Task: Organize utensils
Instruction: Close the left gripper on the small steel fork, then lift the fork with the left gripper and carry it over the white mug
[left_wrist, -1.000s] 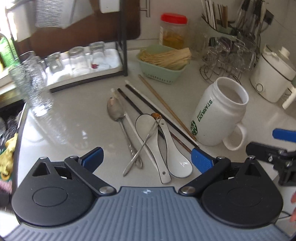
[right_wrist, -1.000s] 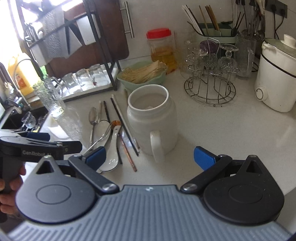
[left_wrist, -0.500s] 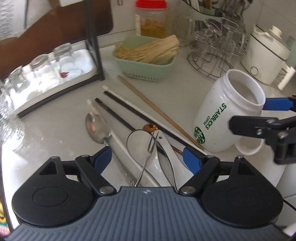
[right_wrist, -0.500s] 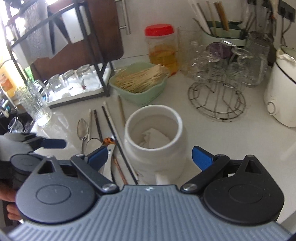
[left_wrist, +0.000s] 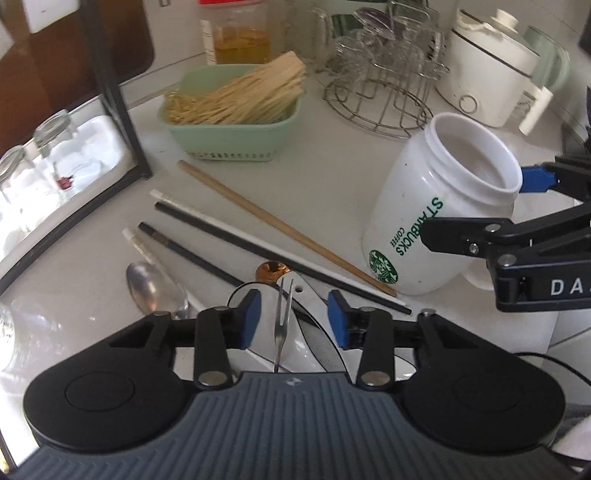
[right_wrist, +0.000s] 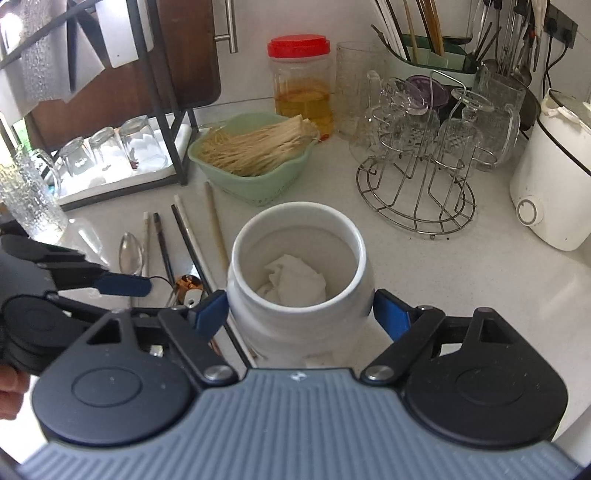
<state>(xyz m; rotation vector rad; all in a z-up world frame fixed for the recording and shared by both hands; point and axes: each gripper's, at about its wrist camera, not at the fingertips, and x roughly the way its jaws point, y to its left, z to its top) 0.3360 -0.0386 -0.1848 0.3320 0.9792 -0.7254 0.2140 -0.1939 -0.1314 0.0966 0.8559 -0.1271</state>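
Right gripper (right_wrist: 299, 310) had just been closing around the white Starbucks mug (left_wrist: 439, 218); both blue pads sat against its sides, so it looked clamped on it. Mug stood upright on the counter (right_wrist: 461, 273), crumpled white paper (right_wrist: 295, 280) inside. Left gripper (left_wrist: 293, 319) had been closing too, jaws still apart, thin two-prong fork (left_wrist: 282, 317) between them, untouched. Chopsticks (left_wrist: 273, 221), metal spoon (left_wrist: 151, 284) and white ceramic spoons (left_wrist: 314, 343) lay in a loose pile beside the mug, near the green basket (left_wrist: 232, 136).
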